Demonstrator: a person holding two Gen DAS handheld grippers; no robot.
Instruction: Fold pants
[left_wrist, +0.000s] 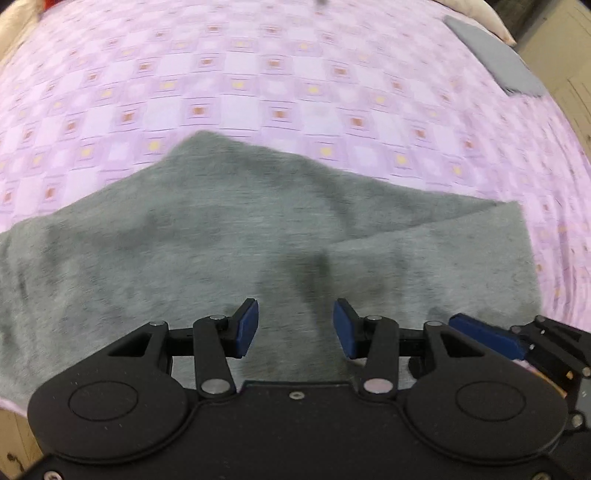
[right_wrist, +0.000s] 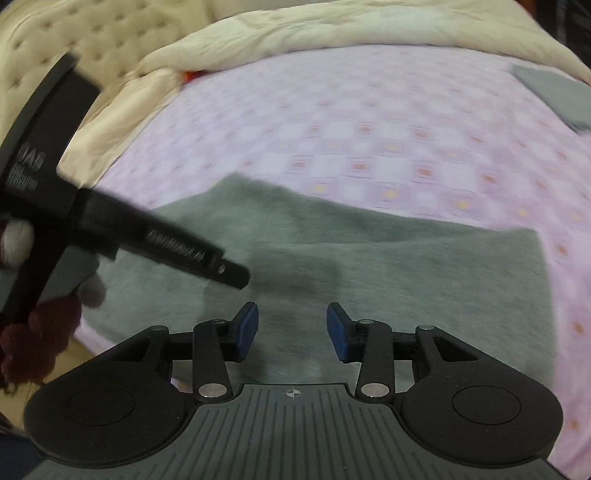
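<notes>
My left gripper (left_wrist: 295, 328) and right gripper (right_wrist: 291, 330) both hover with fingers apart, holding nothing. The grey pants (left_wrist: 221, 240) lie folded on the pink checked bedsheet (left_wrist: 258, 74) just beneath them.

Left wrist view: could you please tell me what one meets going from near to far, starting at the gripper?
Left gripper, open → grey pants → purple checked bedsheet → folded grey cloth at the far right → cream pillow.
</notes>
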